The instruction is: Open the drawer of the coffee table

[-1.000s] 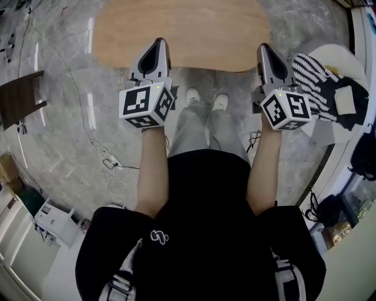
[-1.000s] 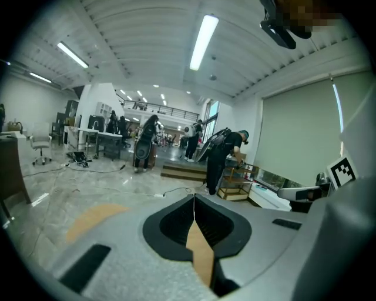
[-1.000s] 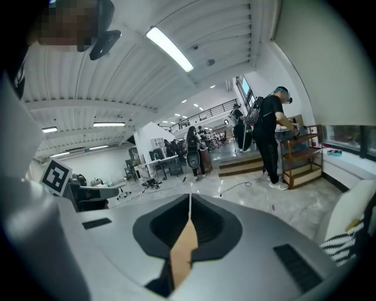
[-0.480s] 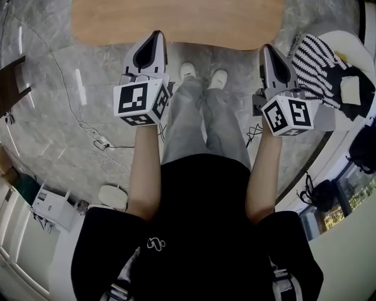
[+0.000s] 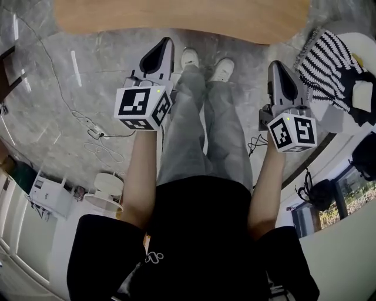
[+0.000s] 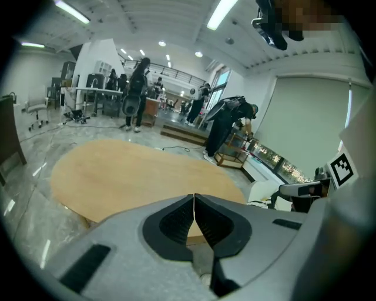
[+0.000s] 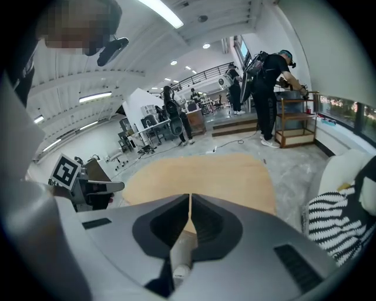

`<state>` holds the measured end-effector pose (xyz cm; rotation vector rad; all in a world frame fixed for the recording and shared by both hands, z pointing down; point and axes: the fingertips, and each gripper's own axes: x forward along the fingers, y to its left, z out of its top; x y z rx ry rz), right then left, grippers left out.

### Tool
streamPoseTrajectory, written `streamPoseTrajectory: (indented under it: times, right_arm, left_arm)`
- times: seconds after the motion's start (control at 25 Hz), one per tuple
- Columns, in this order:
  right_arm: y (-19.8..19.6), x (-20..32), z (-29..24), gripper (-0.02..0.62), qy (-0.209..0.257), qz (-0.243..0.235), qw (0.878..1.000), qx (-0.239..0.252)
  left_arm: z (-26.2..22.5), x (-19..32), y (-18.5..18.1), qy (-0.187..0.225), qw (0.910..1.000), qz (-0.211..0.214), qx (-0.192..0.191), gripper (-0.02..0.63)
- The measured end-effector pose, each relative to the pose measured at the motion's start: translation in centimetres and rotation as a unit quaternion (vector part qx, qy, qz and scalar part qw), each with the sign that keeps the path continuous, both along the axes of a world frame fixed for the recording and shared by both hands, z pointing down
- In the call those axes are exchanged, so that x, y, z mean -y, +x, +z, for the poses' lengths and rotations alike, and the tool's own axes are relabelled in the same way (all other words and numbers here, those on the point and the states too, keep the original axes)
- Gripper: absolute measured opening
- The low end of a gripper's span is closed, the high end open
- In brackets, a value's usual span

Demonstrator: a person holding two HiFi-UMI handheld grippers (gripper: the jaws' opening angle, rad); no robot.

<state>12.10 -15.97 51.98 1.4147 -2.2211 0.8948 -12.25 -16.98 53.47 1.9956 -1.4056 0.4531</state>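
Standing at the near edge of an oval, light-wood coffee table [image 5: 176,14], a person holds the left tool [image 5: 167,42] and right tool [image 5: 274,64] clenched and empty above the grey marble floor [image 5: 53,88], short of the tabletop.

Both tongs, left [image 5: 166,46] and right [image 5: 275,66], closed, empty
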Motion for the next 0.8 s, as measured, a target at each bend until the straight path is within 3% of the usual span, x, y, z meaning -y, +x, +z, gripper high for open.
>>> streamPoseTrajectory:
  times: [0.28,0.48,0.6,0.64,0.72,0.8]
  right_arm:
    - [1.7,-3.3,8.3,0.014,-0.043,0.0,0.999,-0.006]
    - [2.7,-5.1,13.1,0.014,-0.066,-0.01,0.998,-0.008]
    - [3.0,-5.5,15.0,0.017,-0.084,-0.032,0.995,-0.038]
    - [3.2,-5.4,15.5,0.026,-0.087,-0.04,0.994,-0.048]
    - [3.9,-5.2,16.5,0.123,-0.093,-0.047,0.993,-0.055]
    - [4.7,-5.0,17.7,0.15,-0.101,-0.051,0.992,-0.063]
  left_arm:
    - [8.1,-2.2,0.5,-0.039,0.9989,0.027,-0.004,0.012]
    - [13.9,-3.4,-0.3,-0.081,0.9964,-0.015,-0.021,0.012]
    - [15.1,-3.6,-1.1,-0.088,0.9952,-0.026,-0.035,0.012]
    - [15.5,-3.5,-1.4,-0.088,0.9952,-0.024,-0.036,0.012]
    - [16.6,-3.1,-1.9,-0.089,0.9957,-0.009,-0.021,0.014]
    - [18.2,-3.0,-2.1,-0.1,0.9947,0.022,0.007,0.077]
